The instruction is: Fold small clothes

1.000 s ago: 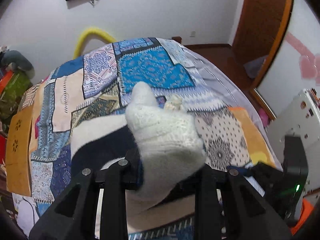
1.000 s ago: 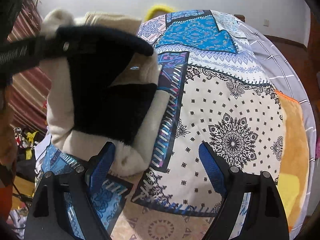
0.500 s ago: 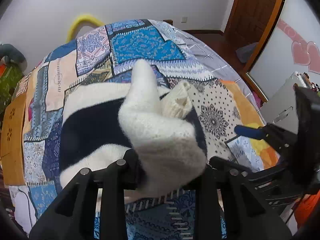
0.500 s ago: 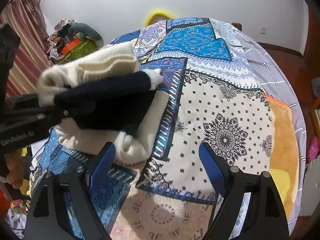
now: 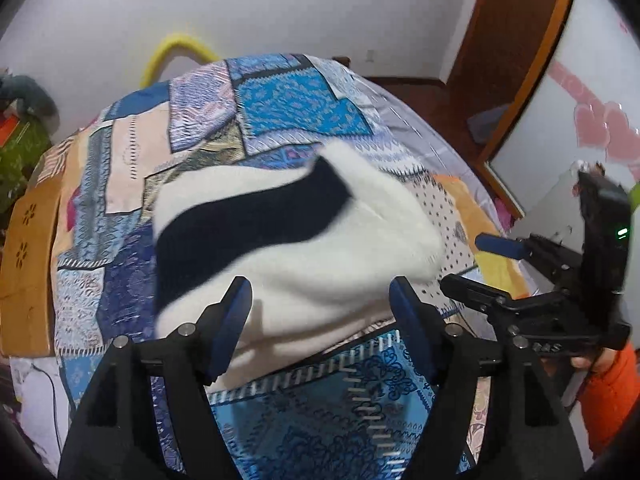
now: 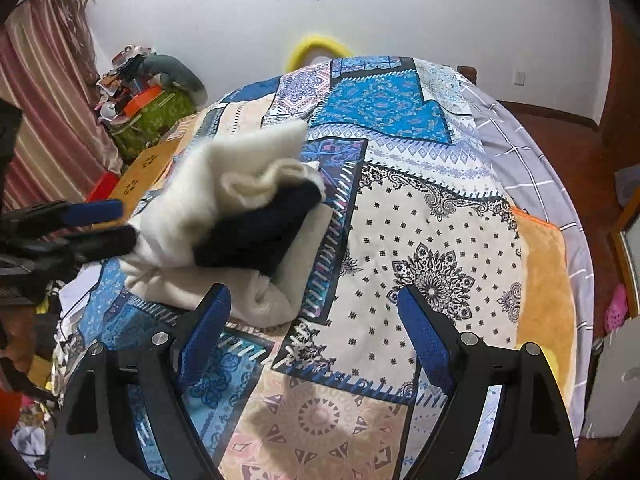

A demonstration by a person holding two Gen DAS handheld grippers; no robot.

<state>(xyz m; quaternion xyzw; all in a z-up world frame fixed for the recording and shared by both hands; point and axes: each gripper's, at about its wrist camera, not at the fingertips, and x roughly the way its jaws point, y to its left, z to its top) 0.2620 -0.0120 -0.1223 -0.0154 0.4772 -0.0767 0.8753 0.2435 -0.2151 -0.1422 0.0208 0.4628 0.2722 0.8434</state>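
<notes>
A small white and navy knit garment [image 5: 304, 240] lies in a folded bundle on the patchwork bedspread [image 5: 304, 112]. It also shows in the right wrist view [image 6: 240, 224], blurred on top. My left gripper [image 5: 320, 300] is open, its blue pads apart just in front of the garment's near edge. It also shows from the side in the right wrist view [image 6: 108, 224], open beside the bundle. My right gripper [image 6: 316, 324] is open and empty over the bedspread [image 6: 420, 248], to the right of the garment. It also shows at the right of the left wrist view [image 5: 476, 260].
A wooden panel [image 5: 24, 264] runs along the bed's left side. A yellow hoop [image 6: 316, 46] stands behind the bed. Clutter [image 6: 140, 92] and a striped curtain [image 6: 44, 120] are at the left. A door [image 5: 504, 60] and white cabinet [image 6: 616, 384] stand at the right.
My left gripper has opened and let go of the garment, which has dropped onto the bed as a folded bundle. My right gripper stays open and has drawn back slightly.
</notes>
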